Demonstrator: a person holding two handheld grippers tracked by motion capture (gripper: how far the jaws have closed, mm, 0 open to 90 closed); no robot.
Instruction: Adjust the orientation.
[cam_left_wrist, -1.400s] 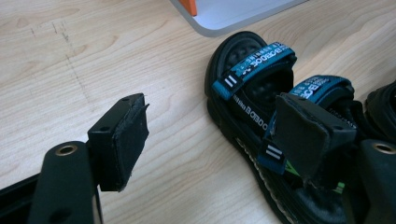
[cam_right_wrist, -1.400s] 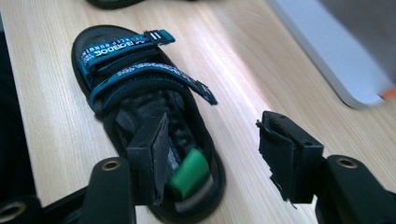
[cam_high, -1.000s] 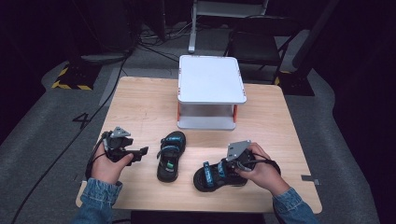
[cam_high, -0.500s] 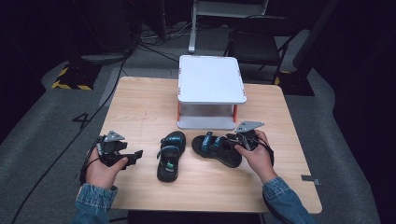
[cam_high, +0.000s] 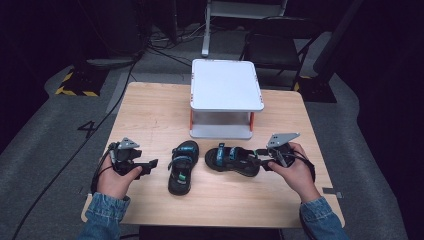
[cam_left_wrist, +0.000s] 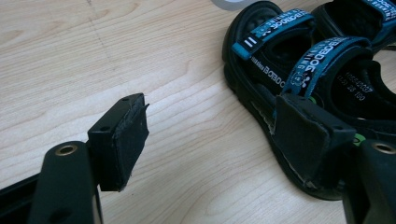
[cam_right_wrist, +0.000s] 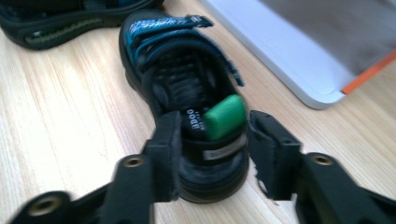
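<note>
Since half a second ago the right-hand sandal (cam_high: 232, 160) has slid a little nearer the white two-tier stand (cam_high: 226, 98), and the left gripper (cam_high: 145, 166) has edged toward the other sandal (cam_high: 182, 167). The right-hand sandal lies flat on the wooden table (cam_high: 150, 112) just in front of the stand's lower shelf, toe pointing toward its mate, heel held by the right gripper (cam_high: 259, 160). In the right gripper view the jaws straddle the heel cup with its green pull tab (cam_right_wrist: 224, 116) between them, narrowed about the heel; one pad touches, the other appears to stand just off the sole, so I judge the hold loose rather than clamped.

That is the main risk — a lift toward the stand on so slack a grip could let the heel twist out and the sandal drop, or its toe could catch the shelf's front edge.

The other sandal sits just beside it, farther from the stand, toe toward the stand. The left gripper is beside this sandal, jaws wide apart and holding nothing; its far jaw lies close against the sole's edge, so a careless nudge would push that sandal into its mate.

Beyond the stand stand a chair (cam_high: 272, 47) and floor cables (cam_high: 165, 45), well apart from the work.
</note>
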